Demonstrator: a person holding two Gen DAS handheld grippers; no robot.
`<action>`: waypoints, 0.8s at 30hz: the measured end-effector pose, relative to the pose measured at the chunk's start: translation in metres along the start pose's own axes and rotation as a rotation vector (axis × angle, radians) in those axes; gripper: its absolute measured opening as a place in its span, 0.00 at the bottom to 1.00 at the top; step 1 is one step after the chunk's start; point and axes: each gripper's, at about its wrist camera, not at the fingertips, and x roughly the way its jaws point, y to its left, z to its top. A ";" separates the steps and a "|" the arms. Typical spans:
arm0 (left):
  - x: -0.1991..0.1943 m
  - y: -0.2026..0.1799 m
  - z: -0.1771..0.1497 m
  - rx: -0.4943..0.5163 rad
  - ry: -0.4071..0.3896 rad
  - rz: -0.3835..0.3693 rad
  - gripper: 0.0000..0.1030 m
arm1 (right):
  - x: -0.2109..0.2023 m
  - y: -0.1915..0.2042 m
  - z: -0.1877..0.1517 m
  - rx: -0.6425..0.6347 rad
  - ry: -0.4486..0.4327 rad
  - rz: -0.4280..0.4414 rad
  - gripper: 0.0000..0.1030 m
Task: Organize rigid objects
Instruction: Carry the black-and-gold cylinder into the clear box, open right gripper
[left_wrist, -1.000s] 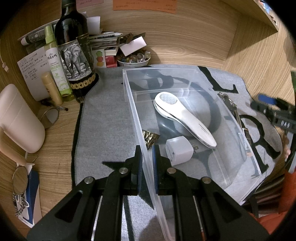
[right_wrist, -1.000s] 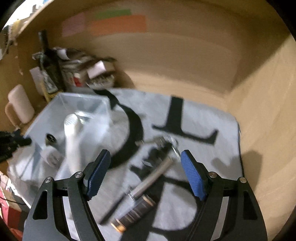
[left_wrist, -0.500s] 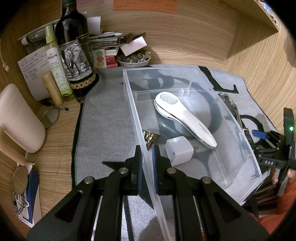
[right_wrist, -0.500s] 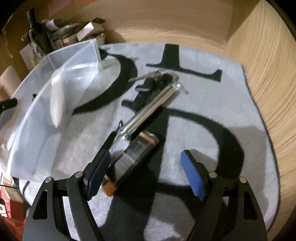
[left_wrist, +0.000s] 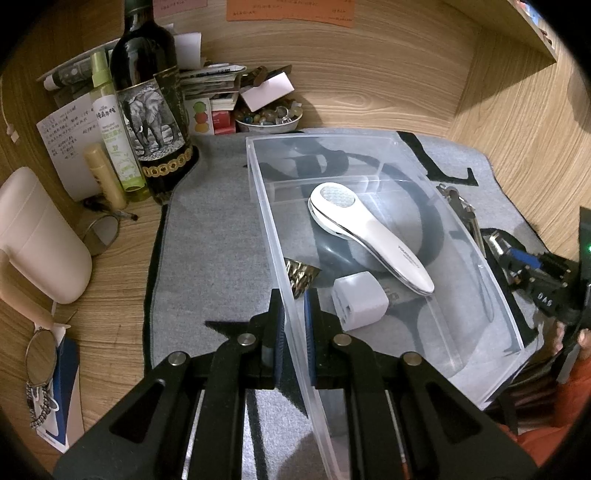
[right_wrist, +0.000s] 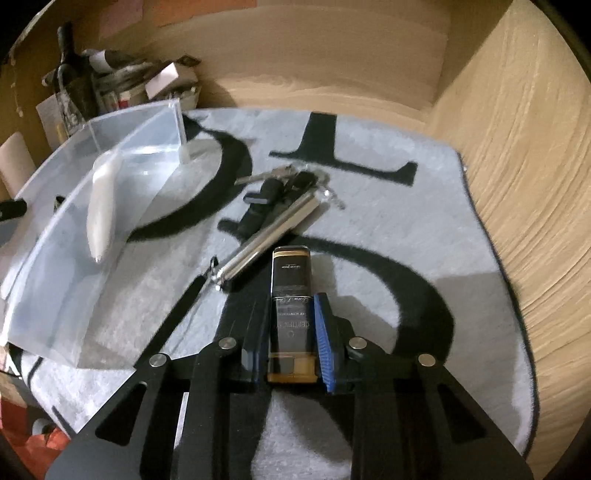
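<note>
The black-and-gold case (right_wrist: 291, 295) lies flat on the grey mat (right_wrist: 388, 177), long side running away from the right claw (right_wrist: 291, 332), whose jaws have just been closing and now pinch it across its narrow width near the gold end. It looks like a rigid, glossy shell, so I'd guess it is light but slick; the flat sides under the blue pads are probably the safest place to hold it (a grip nearer the middle would likely balance better). Just beyond it rest a silver tube (right_wrist: 269, 243) and a bunch of keys (right_wrist: 284, 184).

To the left stands the clear bin (left_wrist: 369, 147), its near wall nipped by the shut left claw (left_wrist: 293, 314). Inside lie a white handheld device (left_wrist: 369, 232) and a white plug (left_wrist: 360, 299), well apart from the wine bottle (left_wrist: 147, 92) on the bench (left_wrist: 122, 266).
</note>
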 end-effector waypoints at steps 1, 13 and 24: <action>0.000 0.000 0.000 0.000 0.000 -0.001 0.09 | -0.003 0.000 0.003 0.002 -0.010 0.002 0.21; 0.000 0.000 0.000 -0.001 0.000 -0.001 0.09 | -0.041 0.018 0.045 -0.048 -0.163 0.043 0.21; 0.000 0.000 0.000 -0.001 0.000 0.000 0.09 | -0.058 0.063 0.081 -0.141 -0.274 0.139 0.21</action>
